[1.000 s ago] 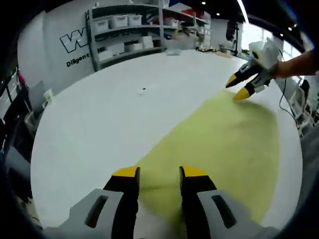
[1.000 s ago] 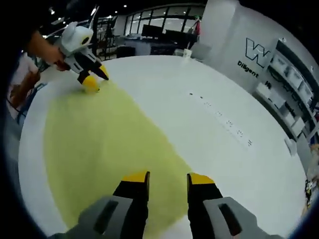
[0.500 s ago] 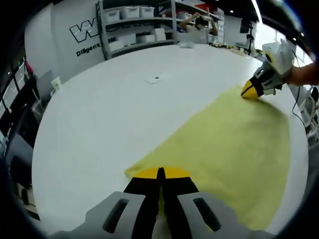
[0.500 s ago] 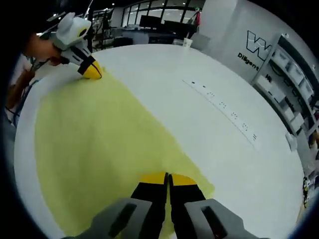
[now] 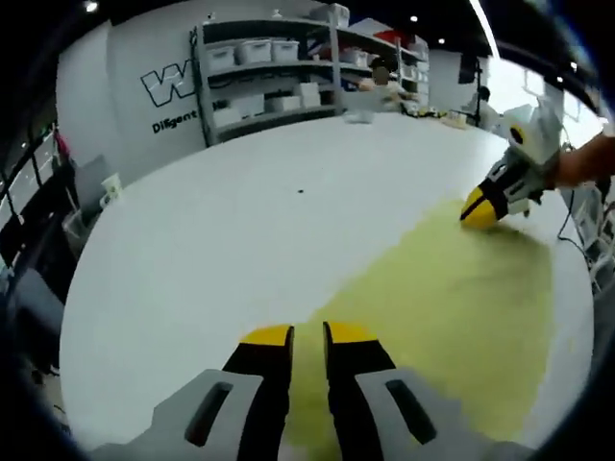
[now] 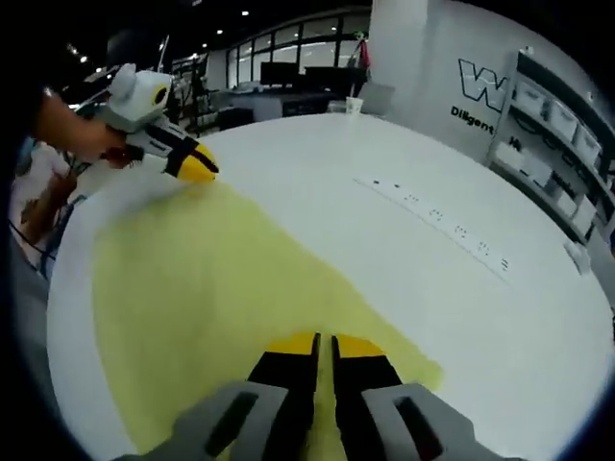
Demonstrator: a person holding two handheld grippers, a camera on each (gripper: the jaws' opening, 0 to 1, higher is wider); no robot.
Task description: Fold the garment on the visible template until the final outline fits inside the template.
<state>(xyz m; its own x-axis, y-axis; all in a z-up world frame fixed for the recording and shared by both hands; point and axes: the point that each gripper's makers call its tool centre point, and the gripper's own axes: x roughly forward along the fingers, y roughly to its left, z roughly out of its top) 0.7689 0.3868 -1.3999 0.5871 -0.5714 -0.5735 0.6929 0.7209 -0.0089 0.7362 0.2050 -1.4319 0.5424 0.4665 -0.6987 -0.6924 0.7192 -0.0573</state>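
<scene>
A pale yellow garment (image 5: 452, 307) lies spread flat on the round white table (image 5: 211, 250). My left gripper (image 5: 307, 336) sits at its near corner with the jaws almost together, and the cloth runs up into the narrow gap. The right gripper (image 5: 479, 207) pinches the far corner, its yellow tips together. In the right gripper view the garment (image 6: 202, 279) stretches away from my right gripper (image 6: 325, 342), which is shut on the near edge. The left gripper (image 6: 200, 165) is held by a hand at the far corner, its tips closed on the cloth.
Shelves with white bins (image 5: 279, 67) stand against a wall beyond the table. A row of small dark marks (image 6: 437, 219) crosses the bare white tabletop to the right of the garment. A person's hand (image 5: 588, 158) holds the right gripper near the table's edge.
Both grippers stood open over the garment's corners a second ago and have since shut on them. The left jaws now show a slightly wider gap than half a second ago.
</scene>
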